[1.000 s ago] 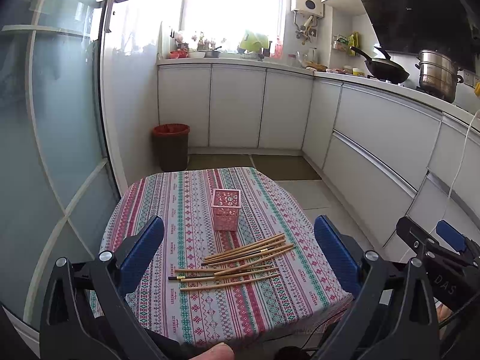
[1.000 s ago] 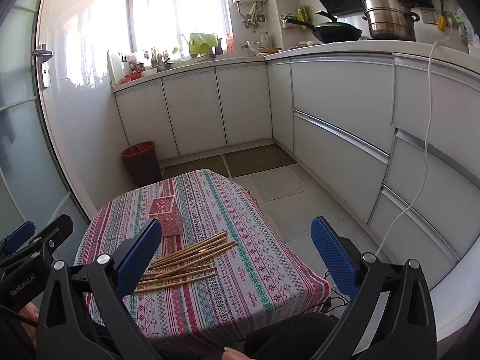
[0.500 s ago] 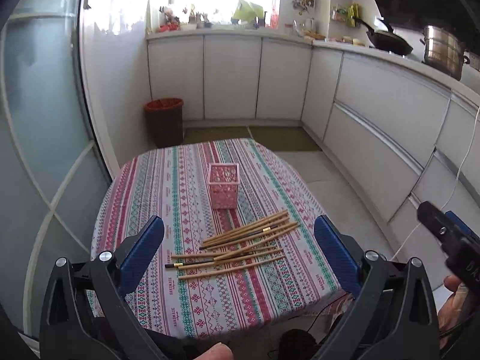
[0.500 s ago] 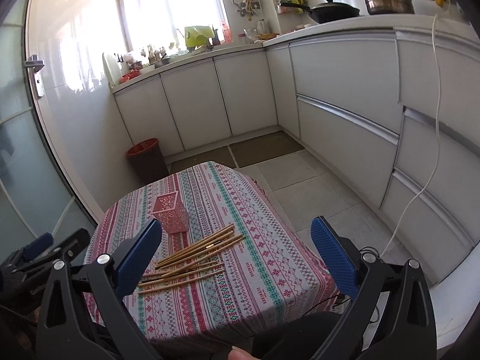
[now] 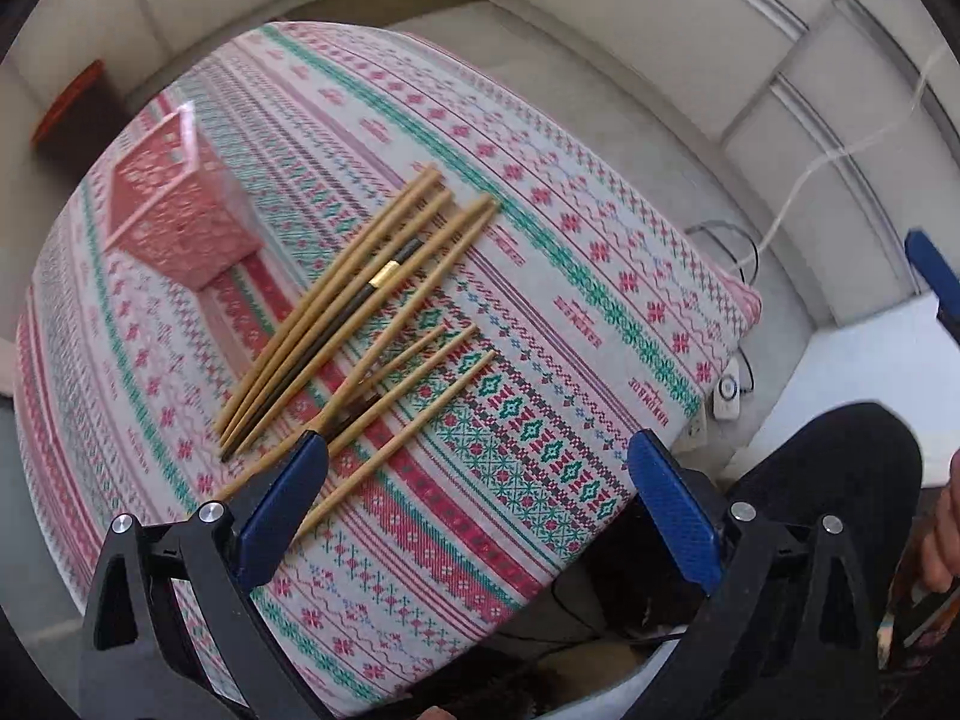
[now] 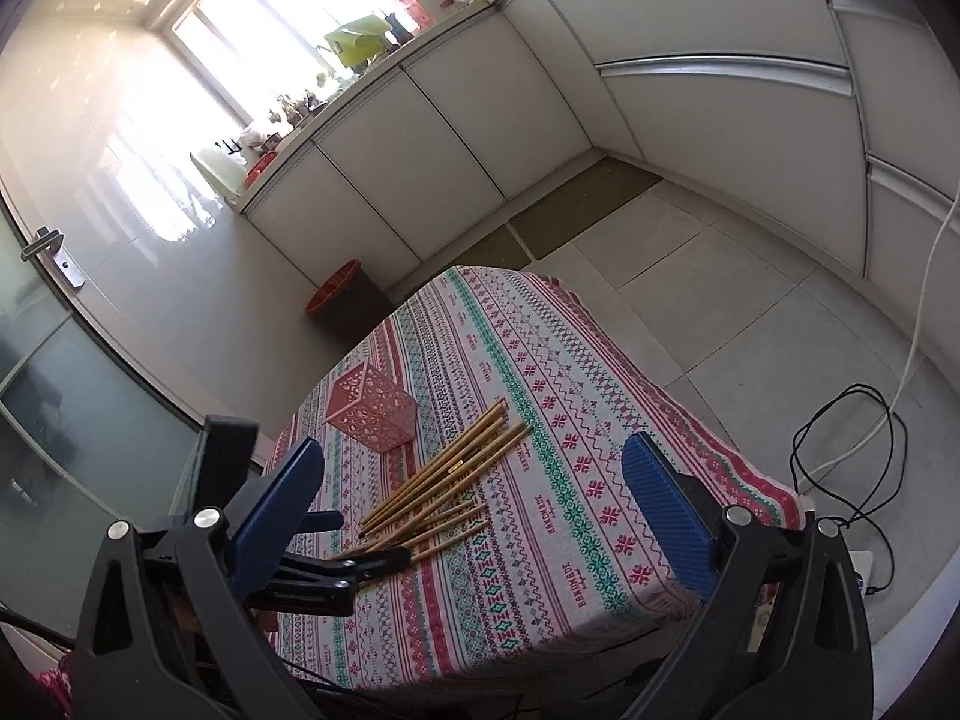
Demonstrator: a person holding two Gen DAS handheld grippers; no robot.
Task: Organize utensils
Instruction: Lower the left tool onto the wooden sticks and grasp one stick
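left gripper point(image 5: 477, 498) is hanging low over the near edge of the desk point(image 5: 540, 276), jaws wide apart and holding nothing. the chopsticks point(image 5: 360, 312) are lying loose on the patterned cloth just ahead of the jaws and toward the left one; the left jaw tip is covering the near ends of a few sticks, contact cannot be told. one dark stick with a gold band is sitting in the bundle. the pink holder point(image 5: 180, 210) is standing upright beyond the sticks, ahead-left of the jaws, just beside the far bundle and empty as far as it shows. nothing is lying between the jaws and the sticks.

right gripper point(image 6: 474, 510) is hovering higher and further back, jaws also wide apart, empty. the chopsticks point(image 6: 450, 480) are showing between its jaws, ahead, with the pink holder point(image 6: 372, 411) beyond them to the left. the left gripper's black frame is crossing in front of its left jaw and reaching the near ends of the sticks.

around: a red bin point(image 6: 336, 300) on the floor past the desk, white cabinets point(image 6: 420, 138), black and white cables point(image 6: 852, 438) on the tiles to the right of the right jaw.
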